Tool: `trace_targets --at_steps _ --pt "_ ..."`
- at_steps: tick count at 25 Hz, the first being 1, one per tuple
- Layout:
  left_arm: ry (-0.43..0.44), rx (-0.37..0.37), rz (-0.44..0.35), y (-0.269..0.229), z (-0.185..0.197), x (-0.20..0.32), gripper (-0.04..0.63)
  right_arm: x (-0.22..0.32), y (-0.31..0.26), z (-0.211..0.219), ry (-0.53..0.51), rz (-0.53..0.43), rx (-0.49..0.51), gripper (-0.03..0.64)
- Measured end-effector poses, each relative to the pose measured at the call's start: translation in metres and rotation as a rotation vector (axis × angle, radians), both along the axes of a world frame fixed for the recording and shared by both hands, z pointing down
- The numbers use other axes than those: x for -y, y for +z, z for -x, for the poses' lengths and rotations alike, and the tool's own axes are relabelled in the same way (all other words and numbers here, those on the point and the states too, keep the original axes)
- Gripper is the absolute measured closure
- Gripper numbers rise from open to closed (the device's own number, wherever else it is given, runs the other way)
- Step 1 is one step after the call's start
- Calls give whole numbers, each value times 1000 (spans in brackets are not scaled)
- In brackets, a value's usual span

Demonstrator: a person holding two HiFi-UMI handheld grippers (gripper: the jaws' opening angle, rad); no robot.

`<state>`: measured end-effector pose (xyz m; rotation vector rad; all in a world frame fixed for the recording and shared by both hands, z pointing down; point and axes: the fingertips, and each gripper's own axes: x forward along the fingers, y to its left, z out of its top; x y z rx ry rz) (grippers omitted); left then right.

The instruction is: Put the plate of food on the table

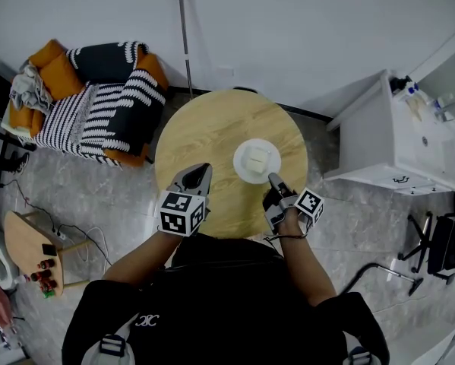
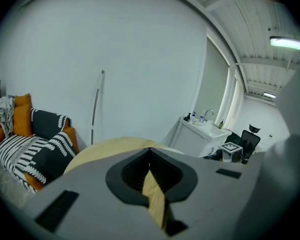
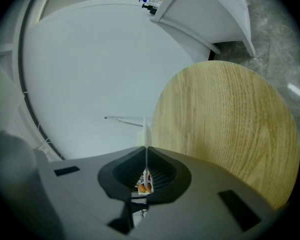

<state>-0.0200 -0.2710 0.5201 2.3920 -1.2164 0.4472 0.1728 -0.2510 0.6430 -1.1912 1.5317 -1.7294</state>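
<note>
Round light-wood table (image 1: 204, 131) stands on a grey marbled floor (image 1: 98, 196). 1 white round plate (image 1: 241, 166) carrying a pale block of food (image 1: 257, 158) sits over the table's right-centre area; whether it rests fully on the wood cannot be confirmed. Right gripper (image 1: 273, 178) is at the plate's near rim with its 2 jaws clamped on that thin white edge, as the right gripper view shows. Left gripper (image 1: 200, 175) hovers over the table's near-left part, apart from the plate, its jaws together with nothing between them. An orange sofa with black-and-white striped cushions (image 1: 98, 93) stands beyond the table to the left.
</note>
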Motion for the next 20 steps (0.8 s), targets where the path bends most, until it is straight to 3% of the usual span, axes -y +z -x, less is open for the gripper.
trace_targets --at_steps 20 --pt "-33 5 -28 -8 33 -6 589 -16 49 -2 8 -23 -3 597"
